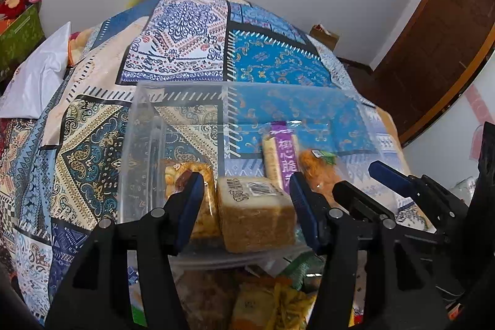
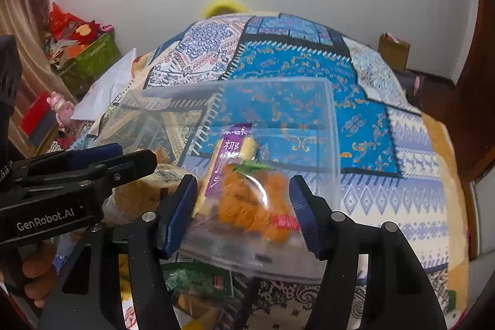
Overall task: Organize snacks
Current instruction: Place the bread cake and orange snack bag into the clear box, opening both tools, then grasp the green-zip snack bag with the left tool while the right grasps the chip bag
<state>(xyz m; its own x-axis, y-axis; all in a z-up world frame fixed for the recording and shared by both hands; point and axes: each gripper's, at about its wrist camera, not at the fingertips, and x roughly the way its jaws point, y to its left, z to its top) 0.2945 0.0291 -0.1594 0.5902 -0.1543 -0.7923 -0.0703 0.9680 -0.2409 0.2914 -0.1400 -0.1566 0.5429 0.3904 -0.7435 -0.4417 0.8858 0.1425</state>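
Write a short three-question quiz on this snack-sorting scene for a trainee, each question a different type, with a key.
1. True or false: the left gripper is shut on the brown cake block.
2. Which snack lies between the right gripper's fingers? A) purple-labelled roll B) orange floss snack pack C) green packet
3. Fill in: the sorted snacks sit in a clear plastic ____.

Key: 1 false, both jaws stand open; 2 B; 3 bin.

Clear, glossy rectangular plastic container (image 1: 185, 113); shiny transparent film wrapping the pale brown, rough-crumbed cake block (image 1: 256, 212) and the orange, fibrous-looking snack (image 2: 250, 206). Patterned blue patchwork covering (image 1: 272, 61), apparently smooth glossy sheet, on the bench. Matt black plastic grippers, metal pivot pins.
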